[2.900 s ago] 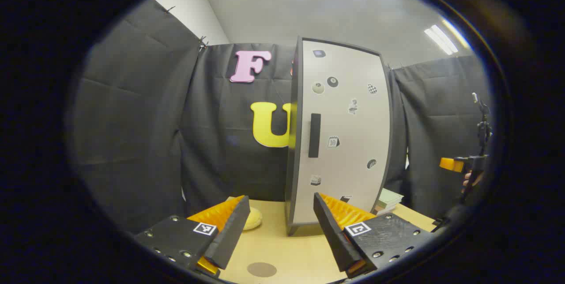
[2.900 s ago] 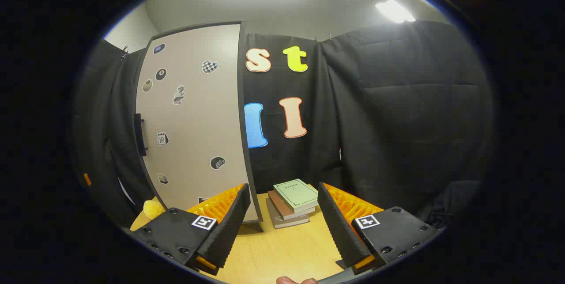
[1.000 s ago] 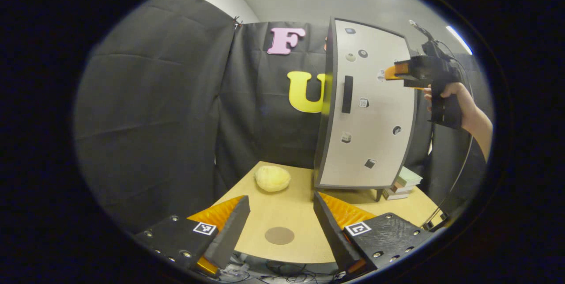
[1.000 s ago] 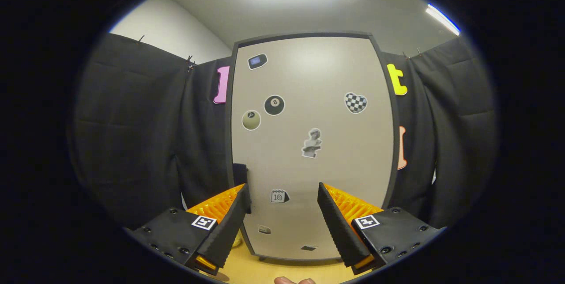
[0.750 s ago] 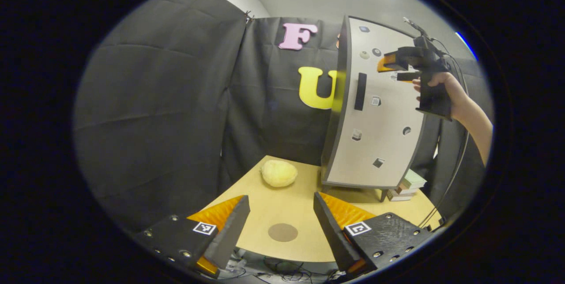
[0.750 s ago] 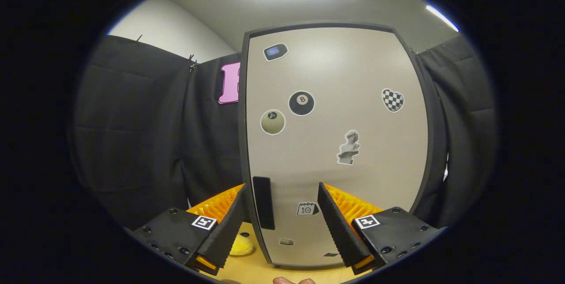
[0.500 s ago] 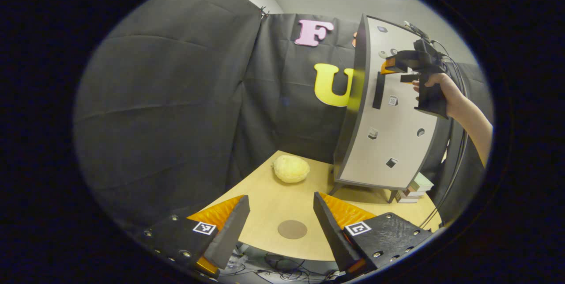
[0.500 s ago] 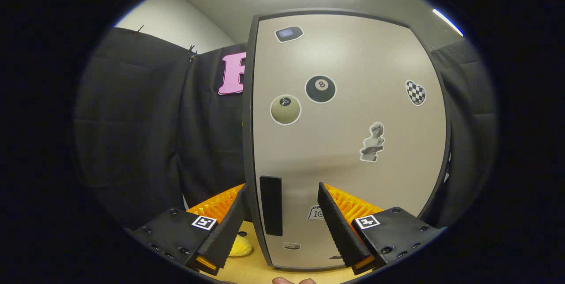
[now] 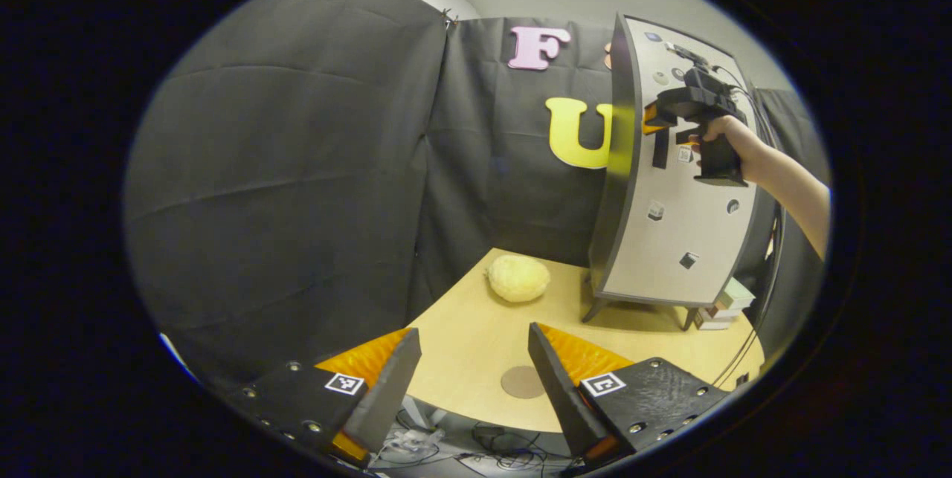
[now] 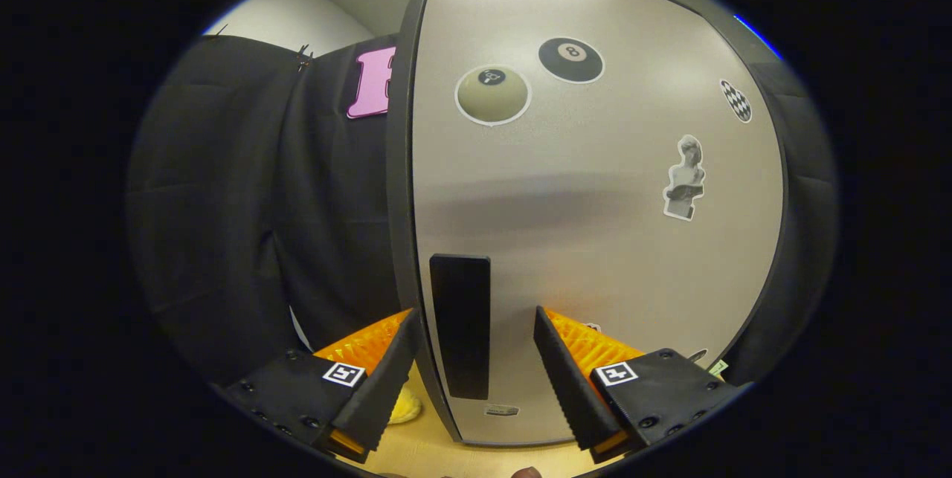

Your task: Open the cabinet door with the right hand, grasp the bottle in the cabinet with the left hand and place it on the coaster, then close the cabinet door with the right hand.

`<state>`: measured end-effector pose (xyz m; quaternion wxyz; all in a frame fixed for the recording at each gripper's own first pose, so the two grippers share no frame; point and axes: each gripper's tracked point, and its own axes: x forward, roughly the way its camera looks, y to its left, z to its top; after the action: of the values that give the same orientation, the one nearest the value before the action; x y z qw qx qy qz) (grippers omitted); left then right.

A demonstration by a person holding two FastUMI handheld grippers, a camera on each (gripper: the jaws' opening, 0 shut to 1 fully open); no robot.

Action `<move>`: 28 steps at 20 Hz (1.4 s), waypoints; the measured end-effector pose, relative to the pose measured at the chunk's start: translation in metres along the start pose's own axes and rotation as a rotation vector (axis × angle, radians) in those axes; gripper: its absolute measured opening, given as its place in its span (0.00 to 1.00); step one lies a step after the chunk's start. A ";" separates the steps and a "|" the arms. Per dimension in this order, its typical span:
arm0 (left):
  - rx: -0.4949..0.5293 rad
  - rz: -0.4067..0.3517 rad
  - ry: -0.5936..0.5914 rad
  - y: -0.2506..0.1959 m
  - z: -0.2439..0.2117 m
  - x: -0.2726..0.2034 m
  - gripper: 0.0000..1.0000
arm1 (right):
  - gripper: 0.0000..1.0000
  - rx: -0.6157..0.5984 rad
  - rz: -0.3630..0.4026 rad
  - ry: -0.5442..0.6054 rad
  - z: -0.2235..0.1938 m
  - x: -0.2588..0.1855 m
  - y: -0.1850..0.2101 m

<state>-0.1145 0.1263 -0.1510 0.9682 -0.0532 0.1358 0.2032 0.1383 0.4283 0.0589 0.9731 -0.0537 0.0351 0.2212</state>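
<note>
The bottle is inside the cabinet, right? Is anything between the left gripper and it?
Yes. The cabinet door is shut, so it blocks the way in. The left gripper hangs open over the table edge near the coaster. The right gripper is open, with the door handle between its fingers.

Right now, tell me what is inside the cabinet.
Nothing inside shows: the cabinet door is shut, its handle between the right hand-held gripper fingers. Any bottle stays hidden.
</note>
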 end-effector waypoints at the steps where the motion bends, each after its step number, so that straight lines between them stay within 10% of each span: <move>1: 0.002 -0.004 0.002 0.000 0.000 0.001 0.90 | 0.79 -0.002 -0.007 -0.001 0.000 0.001 0.001; 4: 0.009 -0.010 0.012 0.000 -0.003 0.001 0.87 | 0.58 -0.013 -0.024 0.016 -0.006 0.001 0.003; 5: 0.011 -0.011 0.013 0.001 -0.002 0.001 0.90 | 0.38 -0.014 -0.025 0.021 -0.007 0.003 0.003; 15: 0.032 -0.026 0.017 0.000 -0.006 -0.002 0.87 | 0.14 -0.005 0.029 0.025 -0.008 0.000 0.004; 28: 0.007 -0.069 -0.020 -0.059 0.008 -0.030 0.90 | 0.14 -0.045 0.251 0.017 -0.014 -0.063 0.002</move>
<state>-0.1150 0.0619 -0.1315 0.9761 -0.0526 0.1251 0.1695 0.0804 0.4017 0.0502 0.9360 -0.0723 0.0450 0.3416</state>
